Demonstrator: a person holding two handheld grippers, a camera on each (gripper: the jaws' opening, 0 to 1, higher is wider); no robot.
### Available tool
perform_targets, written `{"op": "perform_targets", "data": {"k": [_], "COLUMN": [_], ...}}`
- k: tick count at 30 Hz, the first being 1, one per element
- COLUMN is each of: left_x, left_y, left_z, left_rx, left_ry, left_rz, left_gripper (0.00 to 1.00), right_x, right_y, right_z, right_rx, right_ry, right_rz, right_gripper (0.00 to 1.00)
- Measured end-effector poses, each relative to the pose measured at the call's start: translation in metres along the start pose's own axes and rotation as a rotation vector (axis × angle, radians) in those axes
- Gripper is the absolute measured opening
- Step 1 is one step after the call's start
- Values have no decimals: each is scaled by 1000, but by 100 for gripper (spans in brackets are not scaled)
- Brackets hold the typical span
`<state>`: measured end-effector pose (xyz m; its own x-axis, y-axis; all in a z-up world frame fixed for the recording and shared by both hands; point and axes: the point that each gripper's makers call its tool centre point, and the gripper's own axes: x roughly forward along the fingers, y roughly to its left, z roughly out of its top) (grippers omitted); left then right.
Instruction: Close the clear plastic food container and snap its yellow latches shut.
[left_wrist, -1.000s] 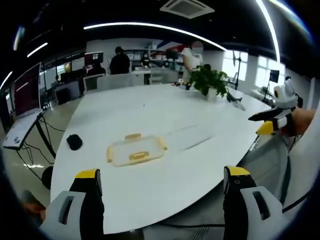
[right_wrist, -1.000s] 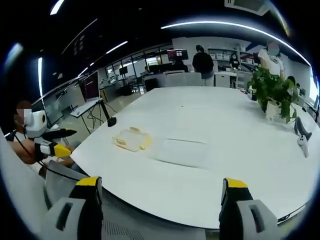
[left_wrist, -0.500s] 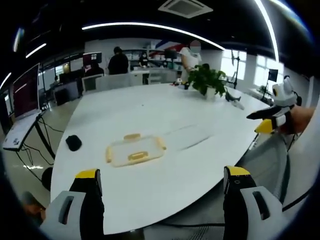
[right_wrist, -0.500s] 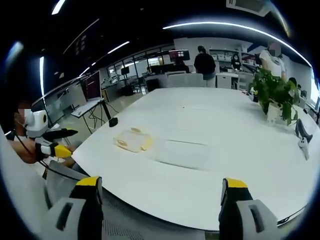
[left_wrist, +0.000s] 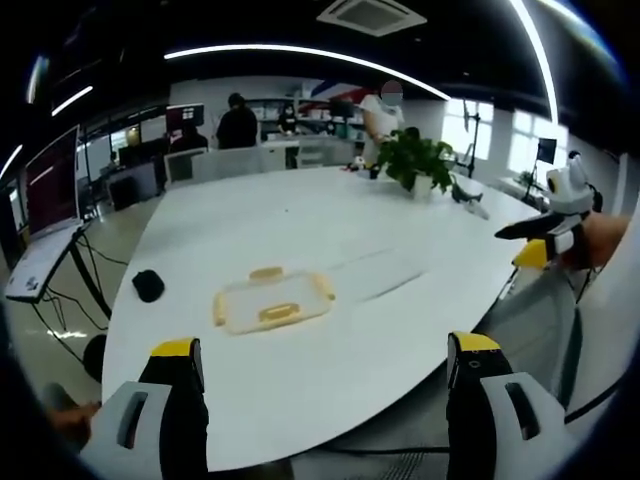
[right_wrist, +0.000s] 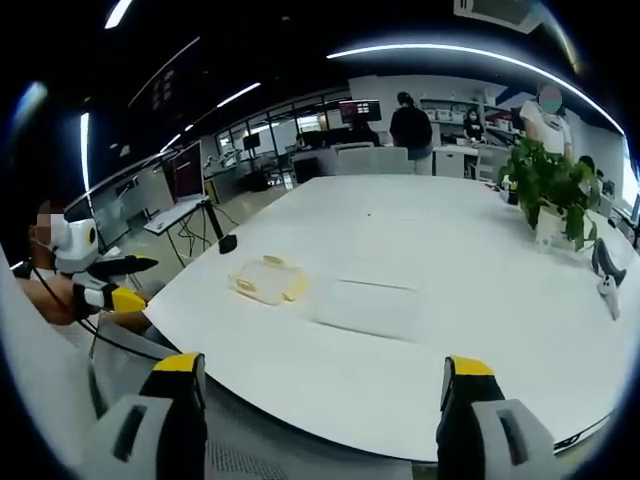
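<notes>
Clear container (left_wrist: 271, 301) with yellow latches (left_wrist: 277, 313) sits on white table (left_wrist: 330, 360); left gripper (left_wrist: 325, 375) and right gripper (right_wrist: 318, 385) jaws spread wide, empty, short of table.

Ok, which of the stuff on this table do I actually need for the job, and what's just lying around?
For the job:
clear container, yellow latches
left tongs, open
right tongs, open

Just lying about:
potted plant
small black object
pale clear sheet beside the container
</notes>
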<state>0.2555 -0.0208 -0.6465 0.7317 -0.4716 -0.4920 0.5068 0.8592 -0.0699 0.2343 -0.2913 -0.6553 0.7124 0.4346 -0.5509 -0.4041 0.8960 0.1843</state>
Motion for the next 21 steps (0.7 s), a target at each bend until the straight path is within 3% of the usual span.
{"op": "perform_targets", "data": {"k": [18,21], "left_x": [7,7], "left_y": [11,14], "left_z": [4,9], "left_rx": [44,64], "left_ry": [34,16], "left_rz": [-34,-45], "left_gripper": [99,99], "right_x": [10,14], "right_y": [7,7], "right_z": [14,20], "right_rx": [-70,-86], "right_ry": [-15,-17], "right_rz": [47,58], "right_gripper": [92,91]}}
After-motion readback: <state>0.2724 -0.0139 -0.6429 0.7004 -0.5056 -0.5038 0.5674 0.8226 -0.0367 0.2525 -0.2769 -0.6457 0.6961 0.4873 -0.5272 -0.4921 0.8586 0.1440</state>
